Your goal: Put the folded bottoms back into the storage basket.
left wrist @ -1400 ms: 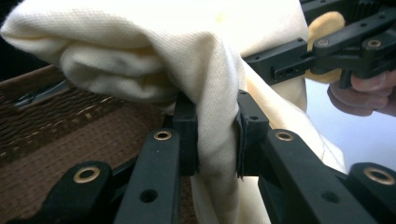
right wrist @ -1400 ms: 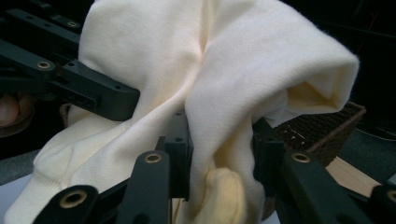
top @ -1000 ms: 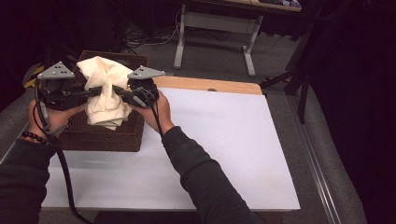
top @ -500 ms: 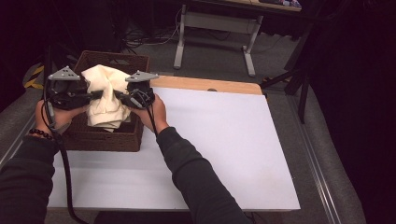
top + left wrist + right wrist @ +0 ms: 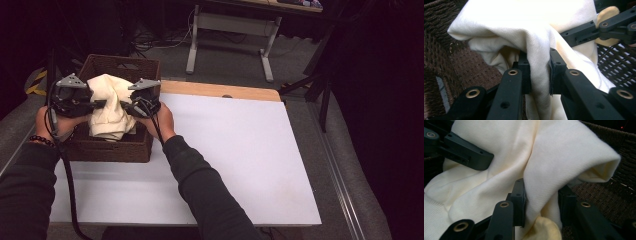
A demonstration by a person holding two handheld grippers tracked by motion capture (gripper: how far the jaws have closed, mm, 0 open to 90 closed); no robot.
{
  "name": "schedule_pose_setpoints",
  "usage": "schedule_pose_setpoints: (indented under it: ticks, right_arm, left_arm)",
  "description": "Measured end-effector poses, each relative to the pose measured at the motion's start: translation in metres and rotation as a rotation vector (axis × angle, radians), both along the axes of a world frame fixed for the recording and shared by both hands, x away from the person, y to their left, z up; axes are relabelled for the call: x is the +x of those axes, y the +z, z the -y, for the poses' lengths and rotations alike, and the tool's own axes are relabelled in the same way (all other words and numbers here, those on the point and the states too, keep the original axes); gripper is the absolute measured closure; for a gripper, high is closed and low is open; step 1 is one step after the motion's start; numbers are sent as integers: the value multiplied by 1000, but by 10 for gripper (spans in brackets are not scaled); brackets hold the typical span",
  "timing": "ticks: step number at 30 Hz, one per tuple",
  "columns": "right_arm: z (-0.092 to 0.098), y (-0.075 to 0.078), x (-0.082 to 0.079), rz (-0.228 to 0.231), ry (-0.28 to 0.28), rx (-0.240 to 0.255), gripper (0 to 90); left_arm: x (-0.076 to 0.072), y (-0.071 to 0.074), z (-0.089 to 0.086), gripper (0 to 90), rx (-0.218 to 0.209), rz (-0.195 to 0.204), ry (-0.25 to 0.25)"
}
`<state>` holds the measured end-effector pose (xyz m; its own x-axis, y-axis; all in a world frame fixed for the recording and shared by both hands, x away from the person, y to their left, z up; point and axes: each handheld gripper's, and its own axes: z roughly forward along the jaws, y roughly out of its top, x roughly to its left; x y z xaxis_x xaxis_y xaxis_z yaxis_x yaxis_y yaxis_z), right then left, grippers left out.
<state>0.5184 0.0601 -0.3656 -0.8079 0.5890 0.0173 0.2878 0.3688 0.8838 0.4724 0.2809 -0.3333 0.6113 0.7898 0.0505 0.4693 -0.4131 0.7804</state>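
Observation:
A cream cloth [image 5: 111,107] hangs bunched over a brown wicker basket [image 5: 115,150] at the table's left, its lower end inside the basket. My left gripper [image 5: 97,104] is shut on a fold of the cloth [image 5: 524,25] from the left; in its own view the left gripper [image 5: 540,72] has the fold squeezed between its pads. My right gripper [image 5: 125,106] is shut on another fold from the right, and the right gripper [image 5: 541,200] pinches the cloth [image 5: 506,145] close up. Each gripper view shows the other gripper's jaws gripping higher on the cloth.
The basket's woven floor [image 5: 461,62] and wall [image 5: 614,185] lie just under the cloth. A white table top [image 5: 235,145] stretches to the right of the basket, with a wooden strip [image 5: 220,91] along its far edge. Table legs and cables stand beyond.
Both hands have sunk a little with the cloth, so more of it now rests inside the basket. The grips on the cloth are unchanged.

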Motion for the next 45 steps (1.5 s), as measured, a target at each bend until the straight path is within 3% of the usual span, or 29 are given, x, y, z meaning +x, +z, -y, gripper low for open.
schedule_pose_setpoints:
  ticks: [4,7,10,12,14,17,19,24,30,35,41,43,45]
  right_arm:
    - [-2,-1,2,6,-14,-29,624]
    - [-1,-1,4,11,-36,-81,557]
    - [6,2,5,-3,-48,-86,516]
    - [12,5,6,-6,-65,-80,448]
    - [21,9,4,0,-90,-64,435]
    - [38,17,0,-9,-88,9,427]
    - [51,23,-6,28,-83,29,426]
    - [80,31,-20,80,-75,65,418]
    - [117,32,-38,153,-93,30,412]
    - [145,28,-53,166,-102,-5,406]
    - [182,24,-71,149,-112,23,391]
    - [193,21,-77,157,-124,22,391]
    - [202,19,-84,160,-136,23,386]
  left_arm:
    - [4,-2,2,770,21,-7,7]
    - [8,-4,4,770,51,-23,3]
    - [11,-6,4,769,57,-34,7]
    - [14,-8,4,770,67,-49,-2]
    - [19,-12,8,770,90,-68,-16]
    - [26,-16,12,770,119,-76,-23]
    - [29,-17,13,770,110,-85,-26]
    - [40,-18,14,767,136,-96,-27]
    - [52,-26,9,733,157,-96,31]
    - [56,-29,9,651,206,-78,109]
    - [53,-27,3,550,266,-78,201]
    - [51,-25,0,539,236,-80,224]
    - [49,-23,-1,539,269,-63,244]
